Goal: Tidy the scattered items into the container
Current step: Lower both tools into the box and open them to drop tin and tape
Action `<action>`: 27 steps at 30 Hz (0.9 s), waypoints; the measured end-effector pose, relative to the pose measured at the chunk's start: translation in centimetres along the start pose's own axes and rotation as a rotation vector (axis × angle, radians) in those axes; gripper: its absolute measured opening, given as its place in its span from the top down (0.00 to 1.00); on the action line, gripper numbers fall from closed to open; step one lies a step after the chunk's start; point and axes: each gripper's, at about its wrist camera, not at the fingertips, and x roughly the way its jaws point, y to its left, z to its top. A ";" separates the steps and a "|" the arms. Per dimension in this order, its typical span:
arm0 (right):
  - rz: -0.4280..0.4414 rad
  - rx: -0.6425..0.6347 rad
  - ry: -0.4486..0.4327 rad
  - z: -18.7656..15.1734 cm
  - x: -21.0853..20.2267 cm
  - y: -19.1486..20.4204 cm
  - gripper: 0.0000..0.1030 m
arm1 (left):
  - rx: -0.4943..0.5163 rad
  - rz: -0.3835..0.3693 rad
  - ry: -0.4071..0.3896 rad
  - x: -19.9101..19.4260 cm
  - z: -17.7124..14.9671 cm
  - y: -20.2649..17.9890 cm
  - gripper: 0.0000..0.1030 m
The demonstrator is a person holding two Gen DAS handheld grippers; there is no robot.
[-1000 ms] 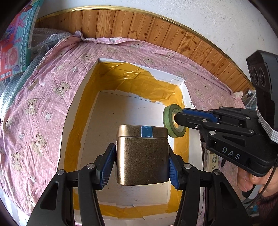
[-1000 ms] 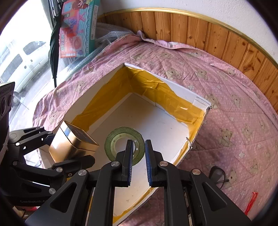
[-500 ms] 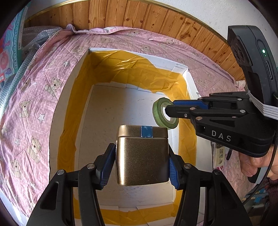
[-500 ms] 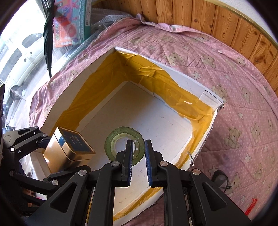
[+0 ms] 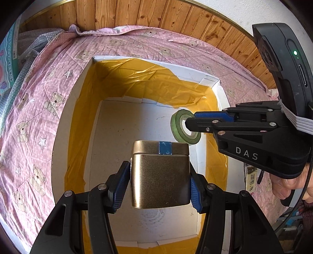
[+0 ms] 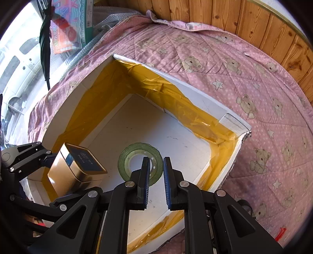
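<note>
A gold tin (image 5: 160, 175) with a blue tape strip on its lid hangs over the floor of the open white box (image 5: 74, 101), which is lined with yellow tape. My left gripper (image 5: 160, 176) is shut on the tin's two sides. A green tape roll (image 5: 179, 127) hangs above the box's right part, and my right gripper (image 5: 188, 125) is shut on its rim. In the right wrist view the green tape roll (image 6: 129, 160) sits in my right gripper (image 6: 156, 168), with the gold tin (image 6: 76, 172) to its left inside the box (image 6: 195, 88). The box floor is bare.
The box rests on a pink bear-print quilt (image 5: 39, 125) against a wooden panel wall (image 5: 137, 13). A colourful toy carton (image 6: 70, 23), bubble wrap and a dark umbrella (image 6: 44, 39) lie at the far left. A person's hand (image 5: 283, 185) holds the right gripper.
Both grippers have moved forward and lower over the box, each still holding its item. The tape roll now hangs well inside the box's right wall, close to the tin.
</note>
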 end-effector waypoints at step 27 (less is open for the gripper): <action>-0.005 0.033 0.017 1.8 0.9 -0.9 0.86 | 0.015 -0.008 0.095 3.0 1.4 0.7 0.46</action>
